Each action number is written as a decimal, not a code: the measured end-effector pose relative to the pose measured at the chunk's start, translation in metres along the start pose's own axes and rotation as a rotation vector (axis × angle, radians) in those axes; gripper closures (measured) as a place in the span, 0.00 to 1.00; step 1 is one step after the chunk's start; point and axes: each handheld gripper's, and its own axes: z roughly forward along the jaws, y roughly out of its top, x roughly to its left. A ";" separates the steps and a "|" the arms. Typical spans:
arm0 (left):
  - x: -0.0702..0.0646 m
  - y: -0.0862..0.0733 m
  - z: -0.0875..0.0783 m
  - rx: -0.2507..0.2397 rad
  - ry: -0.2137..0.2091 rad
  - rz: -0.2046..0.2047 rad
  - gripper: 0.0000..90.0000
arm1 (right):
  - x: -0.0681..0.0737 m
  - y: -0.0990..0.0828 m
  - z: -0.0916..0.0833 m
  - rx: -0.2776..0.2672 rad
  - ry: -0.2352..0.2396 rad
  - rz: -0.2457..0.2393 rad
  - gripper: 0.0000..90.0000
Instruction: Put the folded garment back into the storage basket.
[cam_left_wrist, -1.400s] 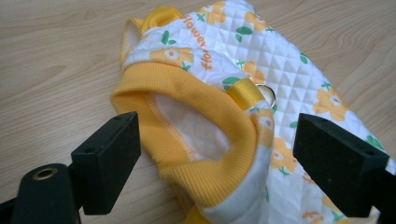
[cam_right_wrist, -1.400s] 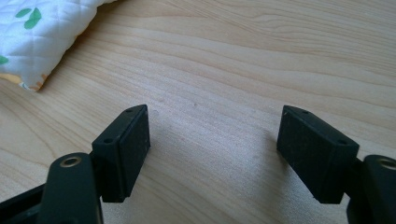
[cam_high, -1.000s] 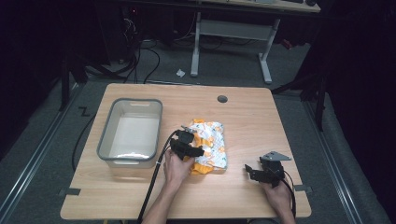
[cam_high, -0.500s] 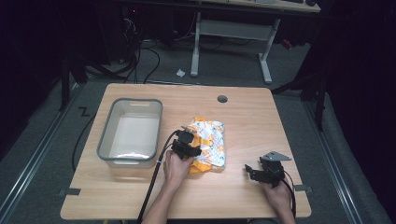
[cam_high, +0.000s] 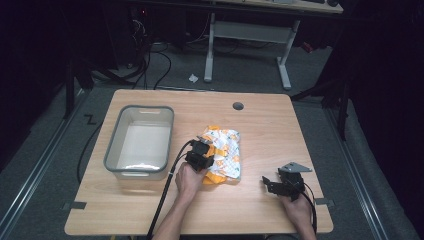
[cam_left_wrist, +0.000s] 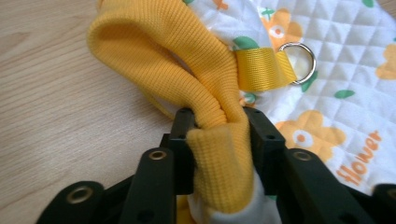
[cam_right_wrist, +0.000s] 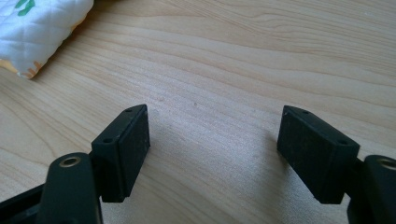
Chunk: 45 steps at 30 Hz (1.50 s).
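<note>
A quilted white cloth with orange flower print (cam_high: 225, 152) lies folded in the middle of the table. Its yellow ribbed edge (cam_left_wrist: 205, 88) is pinched between the jaws of my left gripper (cam_left_wrist: 218, 126), which is shut on it at the cloth's near left corner (cam_high: 202, 156). A yellow webbing loop with a metal ring (cam_left_wrist: 299, 63) sits on the cloth just beyond the jaws. My right gripper (cam_high: 272, 182) rests low over bare wood near the table's front right, open, nothing between its fingers (cam_right_wrist: 212, 144). A corner of the cloth (cam_right_wrist: 42, 28) shows at that view's upper left.
A grey plastic bin (cam_high: 142, 142) stands on the left half of the table, beside the cloth. A round cable hole (cam_high: 238, 106) is near the far edge. A cable trails from my left gripper off the front edge.
</note>
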 end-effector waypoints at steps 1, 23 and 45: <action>0.000 0.000 0.000 0.000 0.000 0.000 0.79 | 0.000 0.000 0.000 0.000 0.000 0.000 0.29; 0.001 0.006 -0.032 -0.137 -0.113 -0.011 0.85 | 0.000 0.000 0.000 0.000 0.000 0.000 0.29; 0.001 0.016 -0.070 -0.236 -0.208 -0.016 0.85 | 0.000 0.000 0.000 0.000 0.000 -0.001 0.29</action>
